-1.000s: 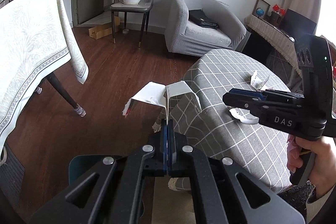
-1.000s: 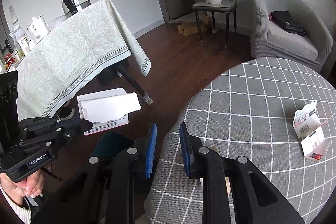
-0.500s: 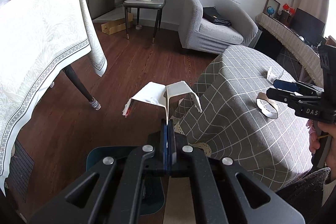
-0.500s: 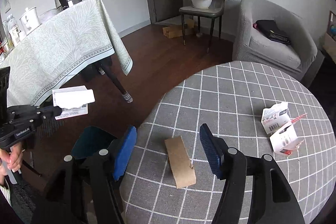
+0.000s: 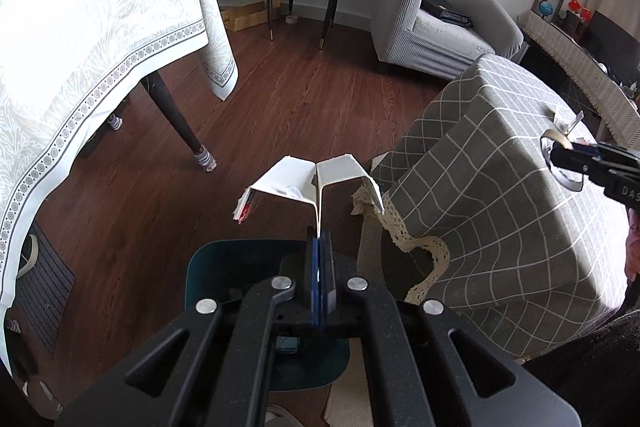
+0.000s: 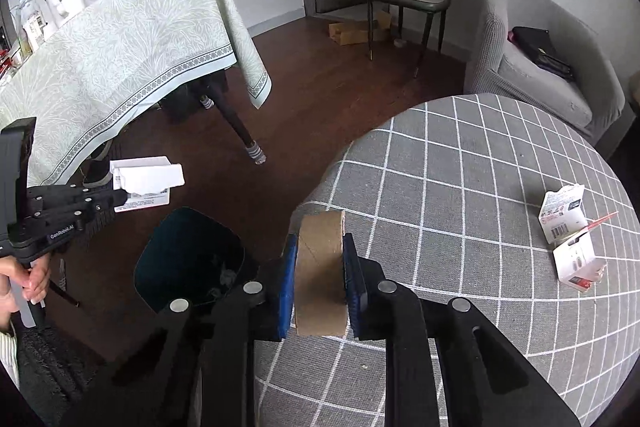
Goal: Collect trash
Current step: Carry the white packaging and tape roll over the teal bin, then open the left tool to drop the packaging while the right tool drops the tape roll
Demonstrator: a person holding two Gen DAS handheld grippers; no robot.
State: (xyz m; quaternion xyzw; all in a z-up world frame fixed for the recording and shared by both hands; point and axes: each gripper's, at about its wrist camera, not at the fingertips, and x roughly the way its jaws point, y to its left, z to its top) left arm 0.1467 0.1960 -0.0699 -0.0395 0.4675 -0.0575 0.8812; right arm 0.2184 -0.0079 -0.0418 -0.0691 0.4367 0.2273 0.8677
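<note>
The left gripper (image 5: 319, 247) has its jaws pressed flat together on a fold of the white carton (image 5: 316, 179), which splays out ahead of the tips, its flaps drooping to either side. In the right view the carton's long axis runs level, along the line of the jaws. The bin (image 6: 190, 259) lies just below and a little ahead of those jaws, mouth up, so the drop seems to turn on carrying the carton slightly forward over the opening before letting go.

The right gripper (image 6: 319, 279) has its jaws at a middling width on the cardboard tube (image 6: 320, 279), pads touching both flat sides. The tube's long axis points ahead along the fingers, over the checked table (image 6: 460, 187). The bin sits to the left of these jaws and lower. Two torn cartons (image 6: 568, 235) lie well to the right.
</note>
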